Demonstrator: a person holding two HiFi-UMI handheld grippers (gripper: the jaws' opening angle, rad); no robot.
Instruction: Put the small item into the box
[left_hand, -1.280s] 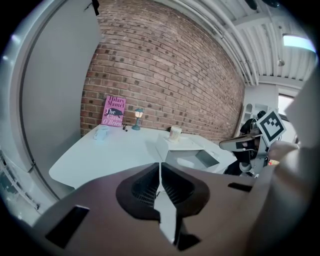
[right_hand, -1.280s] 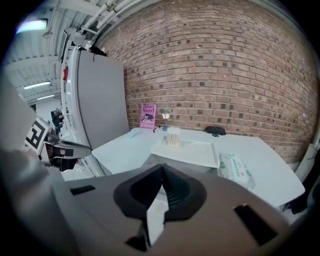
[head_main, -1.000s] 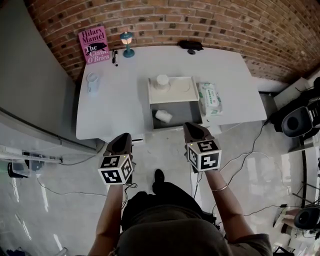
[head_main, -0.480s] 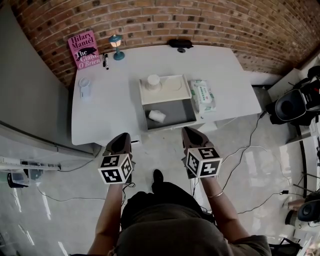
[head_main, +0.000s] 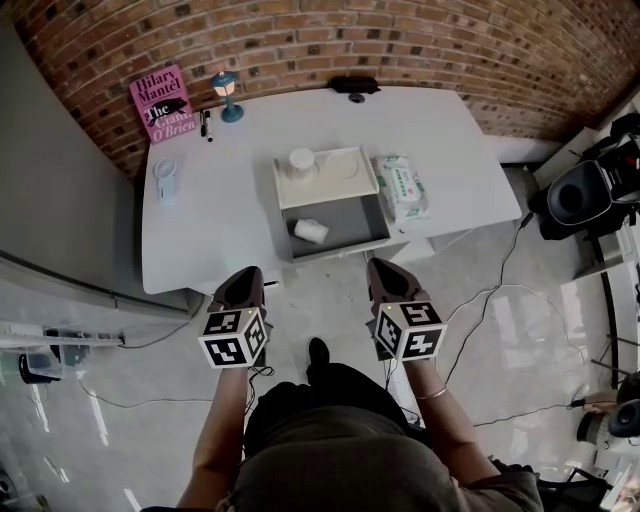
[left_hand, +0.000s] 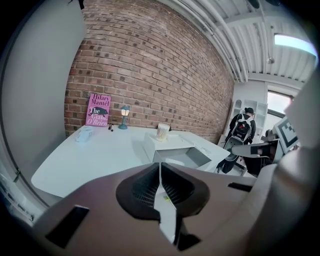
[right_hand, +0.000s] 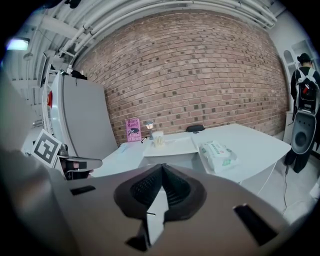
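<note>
Brick wall is backing the white table (head_main: 200, 230). The small item (head_main: 311, 231) is lying inside the open grey box (head_main: 352, 222). The left gripper (head_main: 246, 275) and right gripper (head_main: 385, 268) are hanging closed and empty, short of the table. The step is likely finishing, so they are best keeping clear.

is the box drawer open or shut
Open. The grey drawer sticks out from under the white box top, with a small white item lying in it.

Office/lab-type rm: brick wall (head_main: 450, 40), white table (head_main: 230, 220), floor cables (head_main: 498, 291), office chair (head_main: 575, 200)
</note>
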